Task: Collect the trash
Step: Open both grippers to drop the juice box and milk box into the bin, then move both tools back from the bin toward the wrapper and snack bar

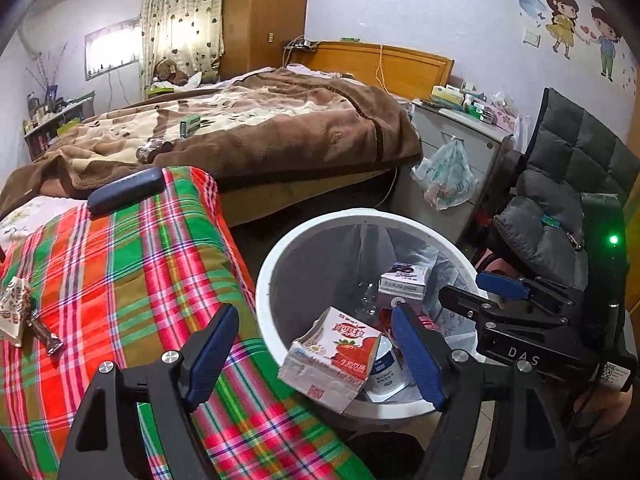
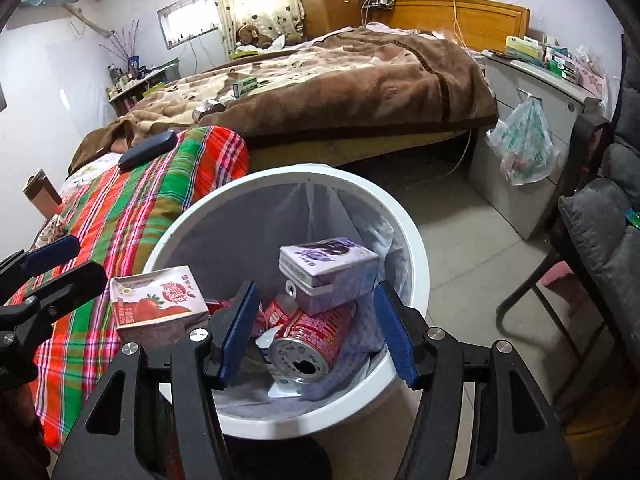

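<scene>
Two hand-held grippers hover over the white bin (image 2: 404,216), which stands on the floor just beside the bed's plaid quilt (image 1: 132,264). The left hand-held gripper (image 1: 316,356) stands wide open, and the strawberry milk carton (image 1: 334,360) sits between its jaws without either pad pressing on it, tipped over the bin's near rim. The right hand-held gripper (image 2: 320,332) is open too, holding nothing, above a purple carton (image 2: 332,272) and a red can (image 2: 312,340) lying inside the bin. The strawberry carton looks empty and dented, so it is probably light and soft-walled; a squeeze across its flat printed faces should hold, gently, since it would crush. In the left view its long axis runs from lower left up to the right, the folded top toward the quilt. The can lies on its side, its opened end facing the right camera. More wrappers (image 1: 16,312) lie on the quilt, well apart from the bin.
</scene>
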Motion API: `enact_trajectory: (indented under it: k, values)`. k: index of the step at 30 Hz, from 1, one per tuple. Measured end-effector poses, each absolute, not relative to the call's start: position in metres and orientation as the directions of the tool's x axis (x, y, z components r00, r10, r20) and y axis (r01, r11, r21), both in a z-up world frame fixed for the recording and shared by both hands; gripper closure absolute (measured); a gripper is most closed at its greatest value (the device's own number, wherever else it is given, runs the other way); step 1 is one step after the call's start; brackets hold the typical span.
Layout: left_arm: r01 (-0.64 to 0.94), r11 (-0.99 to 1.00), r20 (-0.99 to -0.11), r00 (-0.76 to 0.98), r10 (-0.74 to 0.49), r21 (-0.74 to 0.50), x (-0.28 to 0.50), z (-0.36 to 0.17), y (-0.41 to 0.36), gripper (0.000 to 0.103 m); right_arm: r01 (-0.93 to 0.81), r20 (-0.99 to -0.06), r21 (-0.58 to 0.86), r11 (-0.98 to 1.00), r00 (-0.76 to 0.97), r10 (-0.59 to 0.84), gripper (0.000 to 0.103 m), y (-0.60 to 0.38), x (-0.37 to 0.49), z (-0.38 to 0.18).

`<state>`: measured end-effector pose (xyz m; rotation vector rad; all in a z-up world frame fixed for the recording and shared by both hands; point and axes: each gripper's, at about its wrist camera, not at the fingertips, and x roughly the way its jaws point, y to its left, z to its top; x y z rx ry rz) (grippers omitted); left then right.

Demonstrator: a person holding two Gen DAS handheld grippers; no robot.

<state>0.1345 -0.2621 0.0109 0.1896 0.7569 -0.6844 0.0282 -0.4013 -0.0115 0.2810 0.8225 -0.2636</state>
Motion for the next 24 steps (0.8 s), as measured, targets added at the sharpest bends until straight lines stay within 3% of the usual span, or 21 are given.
enact_trajectory:
  k: [24]
  values:
    - [0.515, 0.853, -0.632, 0.635, -0.444, -0.082, 0.129, 0.038, -0.173, 0.025, 0.248, -0.702, 0.177, 0.953, 0.711, -0.054, 0.042, -0.349, 0.037, 0.005]
